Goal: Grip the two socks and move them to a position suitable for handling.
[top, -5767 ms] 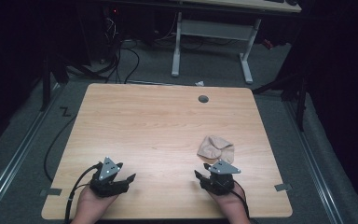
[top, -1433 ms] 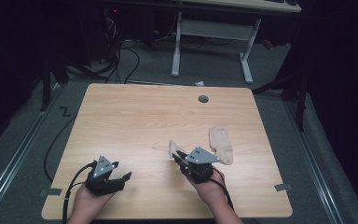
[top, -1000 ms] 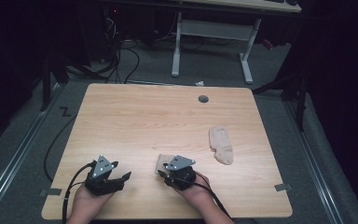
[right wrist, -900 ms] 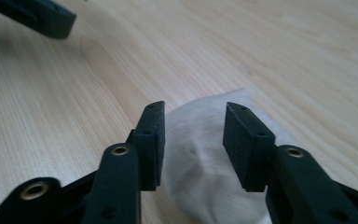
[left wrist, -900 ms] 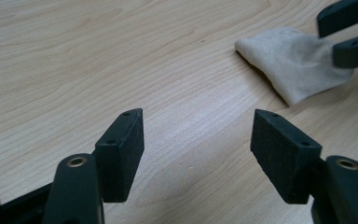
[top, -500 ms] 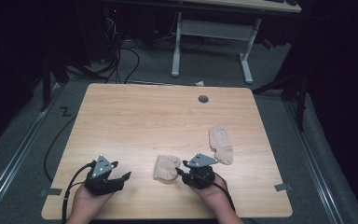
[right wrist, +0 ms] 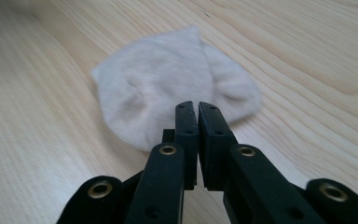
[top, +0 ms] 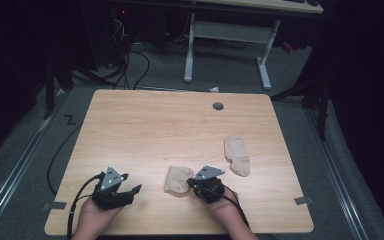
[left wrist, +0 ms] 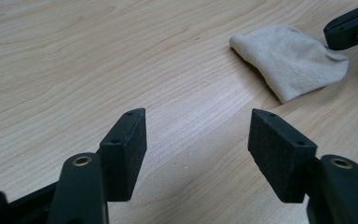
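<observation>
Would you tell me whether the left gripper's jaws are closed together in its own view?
No, the left gripper has its jaws standing wide apart over bare table, with nothing between them.

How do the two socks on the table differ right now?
The folded sock is bunched short near the front edge, right at the tips of the right gripper, whose jaws have just closed, apparently on nothing. The flat sock lies stretched out full length, farther back and to the right, apart from both grippers. Both are the same beige and rest on the wooden table.
</observation>
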